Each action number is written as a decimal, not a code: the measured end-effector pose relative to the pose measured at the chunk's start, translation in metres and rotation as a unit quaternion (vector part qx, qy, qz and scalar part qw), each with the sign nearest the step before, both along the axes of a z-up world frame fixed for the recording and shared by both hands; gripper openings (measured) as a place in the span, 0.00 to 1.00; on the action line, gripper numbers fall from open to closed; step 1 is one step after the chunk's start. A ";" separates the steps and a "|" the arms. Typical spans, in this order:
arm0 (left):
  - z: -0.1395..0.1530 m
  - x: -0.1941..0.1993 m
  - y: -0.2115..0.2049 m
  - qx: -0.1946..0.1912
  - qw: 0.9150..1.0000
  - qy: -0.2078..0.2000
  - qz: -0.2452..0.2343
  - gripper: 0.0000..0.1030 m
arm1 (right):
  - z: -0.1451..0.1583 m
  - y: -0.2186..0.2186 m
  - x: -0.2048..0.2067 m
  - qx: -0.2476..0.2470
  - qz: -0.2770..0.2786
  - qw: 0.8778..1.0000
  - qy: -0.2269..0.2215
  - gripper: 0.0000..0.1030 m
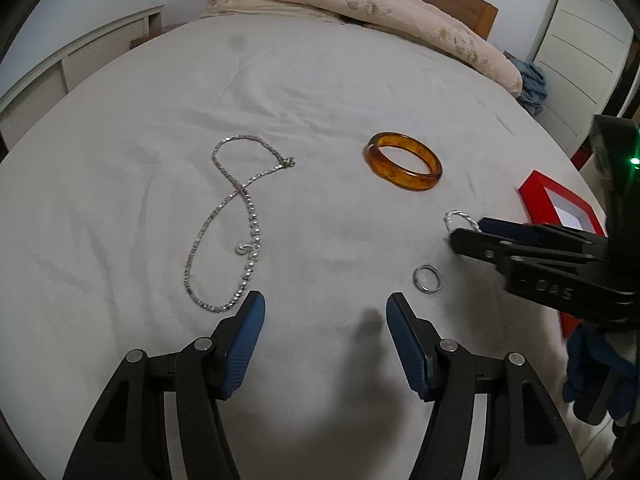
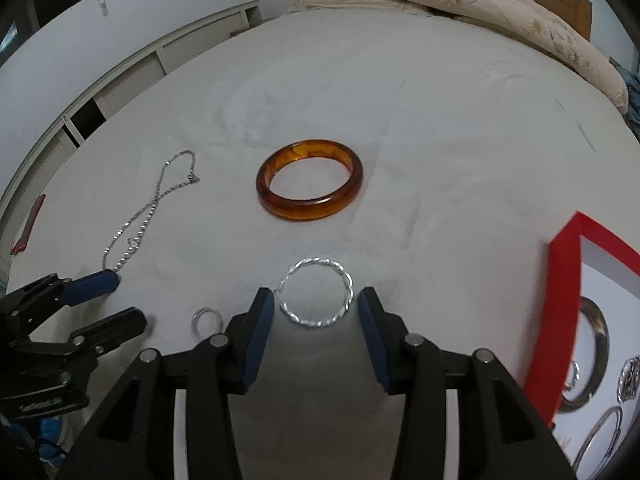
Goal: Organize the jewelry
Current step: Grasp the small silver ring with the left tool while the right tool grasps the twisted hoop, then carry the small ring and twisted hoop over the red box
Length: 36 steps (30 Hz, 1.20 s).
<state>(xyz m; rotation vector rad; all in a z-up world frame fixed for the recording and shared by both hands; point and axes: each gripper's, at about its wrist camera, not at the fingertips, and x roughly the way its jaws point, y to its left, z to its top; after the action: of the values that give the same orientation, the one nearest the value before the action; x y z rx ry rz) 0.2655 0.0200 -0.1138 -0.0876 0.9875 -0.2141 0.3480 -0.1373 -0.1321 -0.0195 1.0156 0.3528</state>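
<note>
Jewelry lies on a white bed sheet. A silver bead necklace (image 1: 236,224) lies left, also in the right wrist view (image 2: 156,208). An amber bangle (image 1: 404,167) (image 2: 310,186) lies further back. A twisted silver bracelet (image 2: 316,298) (image 1: 458,218) lies just ahead of my right gripper (image 2: 316,300), which is open, its pads either side of the bracelet's near half. A small silver ring (image 1: 427,278) (image 2: 206,319) lies between the grippers. My left gripper (image 1: 324,312) is open and empty, near the necklace's lower end. A red jewelry box (image 2: 568,304) (image 1: 548,200) at right holds several silver pieces.
A folded floral quilt (image 1: 360,4) and wooden headboard (image 1: 486,18) lie at the far end of the bed. White cabinets (image 2: 120,80) run along the left wall. A small red object (image 2: 28,224) lies at the bed's left edge. Blue cloth (image 1: 532,84) lies at the far right.
</note>
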 end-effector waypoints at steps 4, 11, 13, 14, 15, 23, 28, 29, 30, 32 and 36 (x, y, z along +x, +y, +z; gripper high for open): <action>-0.001 0.003 -0.006 -0.005 1.000 0.003 -0.010 0.58 | -0.002 0.001 0.002 -0.004 -0.002 1.000 -0.005 0.37; 0.000 0.007 -0.025 -0.007 0.999 0.003 -0.038 0.50 | 0.001 -0.019 -0.012 0.017 -0.018 1.000 -0.007 0.36; 0.001 0.007 -0.032 -0.006 0.999 0.001 -0.048 0.49 | 0.005 -0.027 -0.018 0.026 -0.027 0.999 -0.010 0.36; 0.002 0.007 -0.036 -0.005 0.999 0.001 -0.052 0.48 | 0.007 -0.030 -0.020 0.029 -0.030 0.999 -0.011 0.36; 0.002 0.008 -0.039 -0.004 0.998 0.000 -0.056 0.48 | 0.009 -0.033 -0.022 0.033 -0.033 0.999 -0.013 0.36; -0.006 0.014 -0.069 0.025 0.996 0.003 -0.081 0.39 | 0.030 -0.055 -0.041 0.065 -0.043 0.996 -0.034 0.36; -0.011 0.019 -0.081 0.050 0.995 -0.003 -0.085 0.28 | 0.038 -0.066 -0.050 0.081 -0.046 0.995 -0.042 0.36; -0.012 0.019 -0.084 0.057 0.994 -0.004 -0.089 0.22 | 0.039 -0.067 -0.052 0.083 -0.047 0.994 -0.044 0.36; -0.013 0.018 -0.085 0.060 0.994 -0.006 -0.091 0.20 | 0.039 -0.069 -0.054 0.087 -0.049 0.994 -0.046 0.36; -0.013 0.018 -0.089 0.069 0.993 -0.010 -0.092 0.19 | 0.040 -0.071 -0.054 0.096 -0.053 0.993 -0.046 0.36; -0.012 0.017 -0.089 0.070 0.993 -0.012 -0.090 0.19 | 0.042 -0.079 -0.061 0.105 -0.062 0.991 -0.053 0.36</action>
<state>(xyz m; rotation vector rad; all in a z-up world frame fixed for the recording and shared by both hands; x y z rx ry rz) 0.2824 -0.0694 -0.1254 0.1320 0.9843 -0.3091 0.2872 -0.2165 -0.0905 0.2126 0.8669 0.3399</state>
